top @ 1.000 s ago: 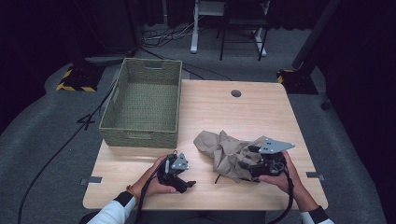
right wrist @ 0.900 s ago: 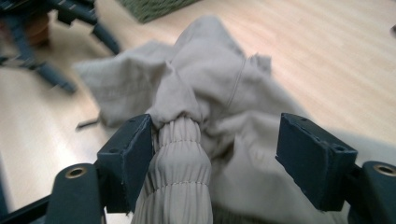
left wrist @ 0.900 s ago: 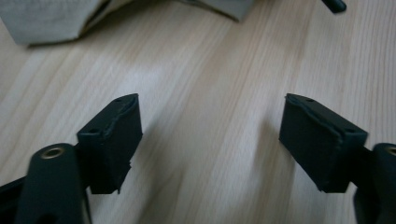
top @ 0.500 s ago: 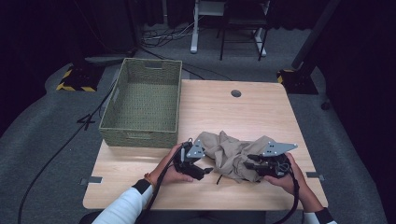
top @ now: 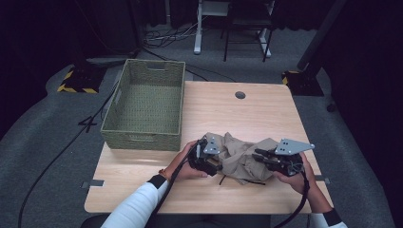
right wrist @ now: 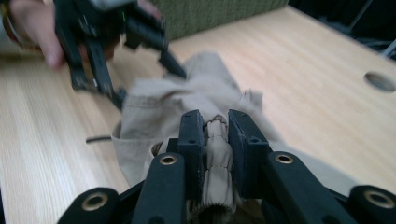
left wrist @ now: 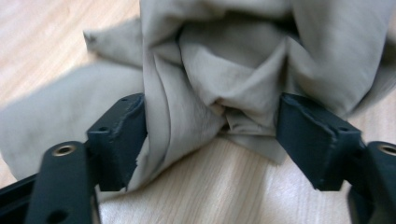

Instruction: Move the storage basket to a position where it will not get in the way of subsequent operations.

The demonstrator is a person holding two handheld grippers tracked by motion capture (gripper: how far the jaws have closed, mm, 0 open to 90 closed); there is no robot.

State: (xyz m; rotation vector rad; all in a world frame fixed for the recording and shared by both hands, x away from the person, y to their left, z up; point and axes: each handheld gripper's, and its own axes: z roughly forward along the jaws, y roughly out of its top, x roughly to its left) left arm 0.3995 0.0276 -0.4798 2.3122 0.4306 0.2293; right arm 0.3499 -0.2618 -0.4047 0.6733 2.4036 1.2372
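Note:
A crumpled tan cloth (top: 242,159) lies near the front edge of the wooden table (top: 237,114). My left gripper (top: 219,159) is at its left edge. In the left gripper view a bunched fold of the cloth (left wrist: 219,60) sits between the jaws of this gripper (left wrist: 210,130), which have just been closing and still stand wide. My right gripper (top: 259,156) holds the cloth's right side. Its jaws have just been closing, and in the right gripper view this gripper (right wrist: 215,128) is shut on a gathered seam of the cloth (right wrist: 159,107). The left gripper (right wrist: 149,86) appears beyond it.
An empty green woven basket (top: 142,137) stands at the table's left back. A round cable hole (top: 240,95) is near the far edge. A person's hands and forearms come in from the front. Dark floor with cables surrounds the table.
My left gripper has moved right, from bare table to the cloth's left edge, with a fold now between its jaws. The right gripper stayed put and closed on the cloth.

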